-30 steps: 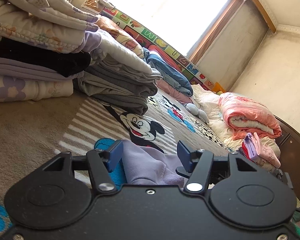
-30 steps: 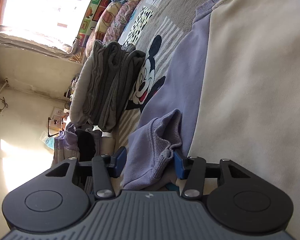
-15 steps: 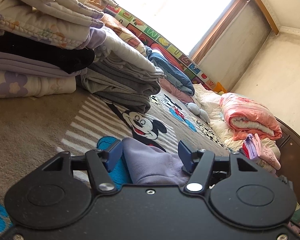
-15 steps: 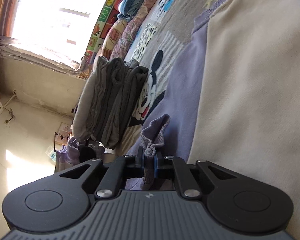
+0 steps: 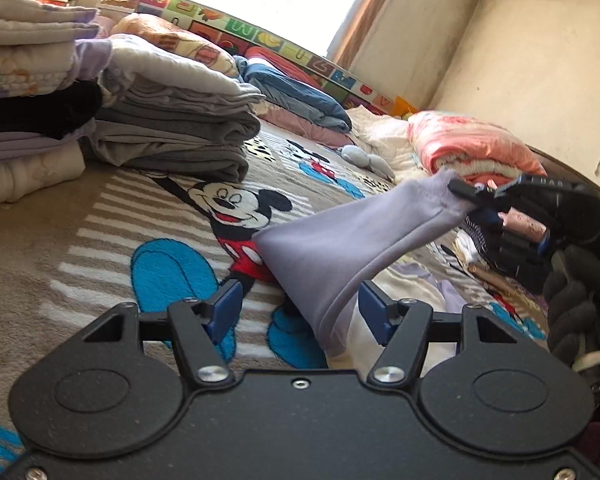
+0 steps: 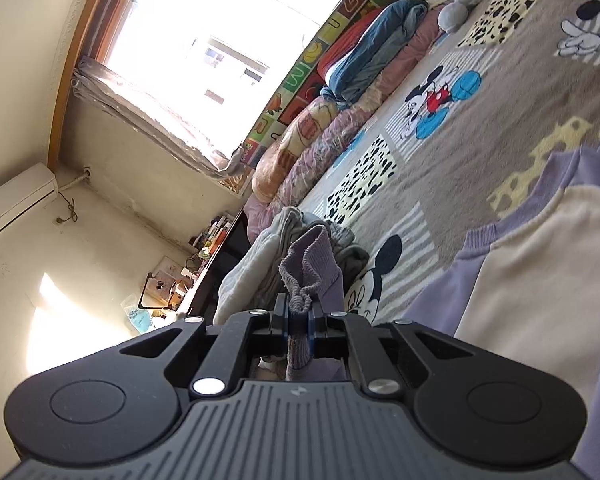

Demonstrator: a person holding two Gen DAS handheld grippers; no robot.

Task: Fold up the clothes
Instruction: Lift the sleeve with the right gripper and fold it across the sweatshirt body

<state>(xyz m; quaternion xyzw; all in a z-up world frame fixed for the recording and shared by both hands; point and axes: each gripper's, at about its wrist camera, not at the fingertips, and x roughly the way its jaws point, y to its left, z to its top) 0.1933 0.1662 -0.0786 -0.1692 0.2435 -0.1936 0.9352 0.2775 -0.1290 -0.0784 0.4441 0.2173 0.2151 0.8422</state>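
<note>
Two grippers share one lilac sleeve (image 5: 340, 240): my right gripper (image 6: 299, 322) is clamped on its ribbed cuff, lifted off the cartoon blanket (image 5: 100, 208). Its length slants down between my left gripper (image 5: 300, 306) jaws, which are opening, pads not touching, so left sits nearer the shoulder end.

The left gripper (image 5: 300, 312) hung over the Mickey Mouse blanket (image 5: 100, 216), its jaws opening around the lavender sleeve (image 5: 340, 248) without pressing it. Right of Mickey, the right gripper (image 5: 470, 196) pinched the sleeve's cuff, lifted above the blanket.
</note>
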